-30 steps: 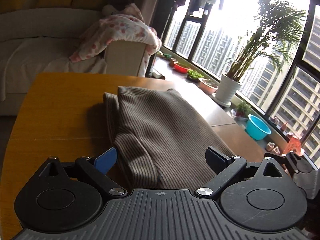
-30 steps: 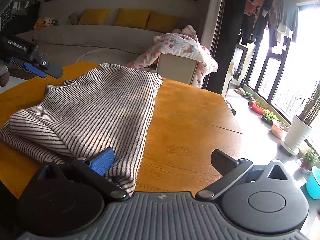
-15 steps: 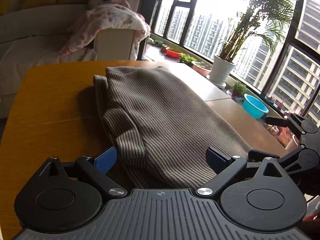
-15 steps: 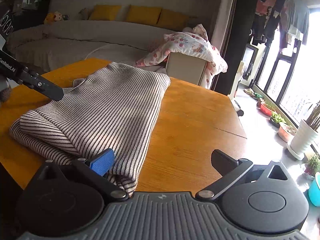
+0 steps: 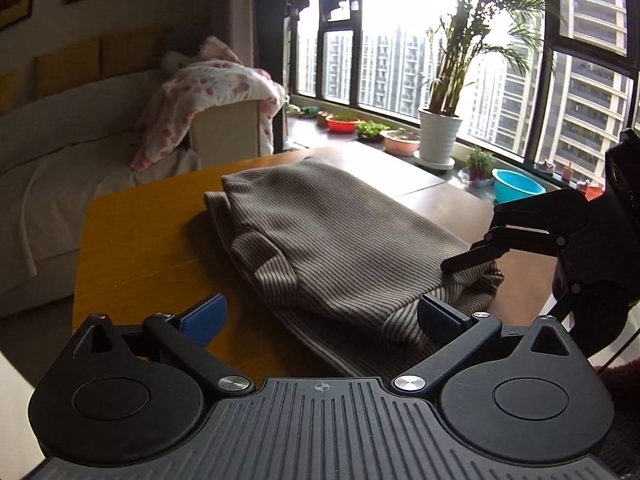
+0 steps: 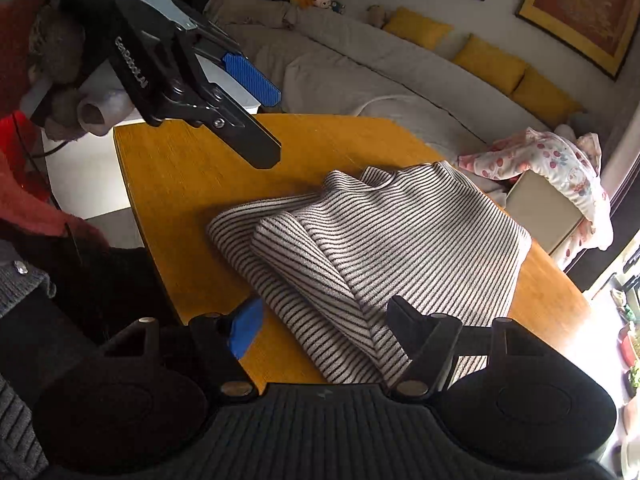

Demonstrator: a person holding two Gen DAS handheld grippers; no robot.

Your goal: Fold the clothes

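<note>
A striped knit sweater [image 5: 340,240] lies folded on the orange wooden table [image 5: 140,240], its sleeve tucked over the body. My left gripper [image 5: 322,316] hovers open just off the sweater's near edge with nothing between its fingers. My right gripper [image 5: 472,240] reaches in from the right, open, above the sweater's right corner. In the right wrist view the sweater [image 6: 400,248] sits below my open right gripper [image 6: 324,320], whose right finger overlaps the near hem. The left gripper [image 6: 264,120] hangs open above the table's bare left part [image 6: 180,184].
A grey sofa [image 6: 360,68] with yellow cushions runs behind the table. A floral blanket [image 5: 208,92] drapes over a beige box. Potted plants [image 5: 438,136] and a blue basin [image 5: 516,186] line the window sill. A red sleeve [image 6: 24,200] is at the left.
Both grippers have lifted and drawn back from the sweater, still open. The right wrist view has swung left and now looks down on it; the left view has turned toward the window.
</note>
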